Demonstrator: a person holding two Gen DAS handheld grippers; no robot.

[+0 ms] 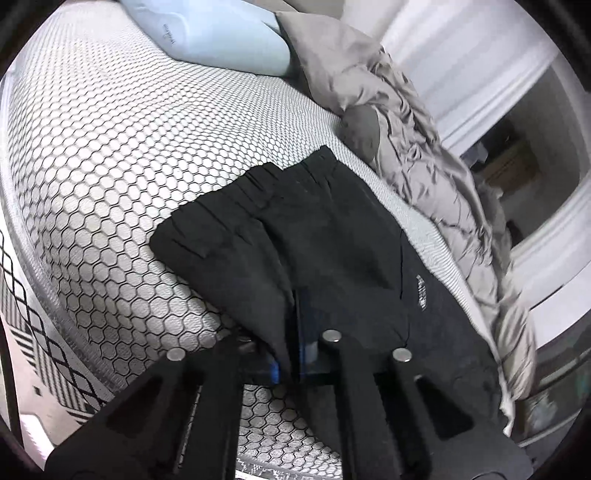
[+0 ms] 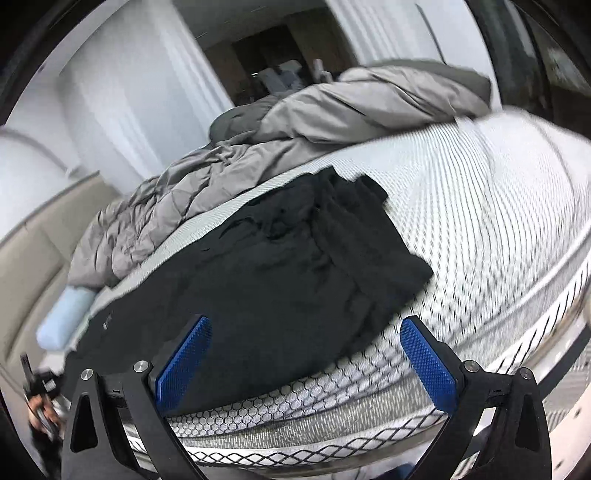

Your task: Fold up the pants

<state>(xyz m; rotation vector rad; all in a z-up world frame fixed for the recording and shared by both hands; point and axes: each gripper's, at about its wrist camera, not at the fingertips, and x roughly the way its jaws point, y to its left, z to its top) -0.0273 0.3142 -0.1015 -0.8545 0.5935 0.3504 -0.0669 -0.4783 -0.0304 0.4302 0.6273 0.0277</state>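
The left tool is pinched tight on a fold of the black pants at their near edge, the cloth bunched between its blue pads, which are nearly hidden. The right tool stands wide, its two blue pads apart and holding nothing, the near edge of the pants lying just beyond them. The pants are spread across the mattress, which has a white cover with a dark honeycomb pattern, their waistband end farthest from both tools. Beyond them a crumpled grey duvet is heaped along the far side, and a pale blue pillow rests on the mattress.
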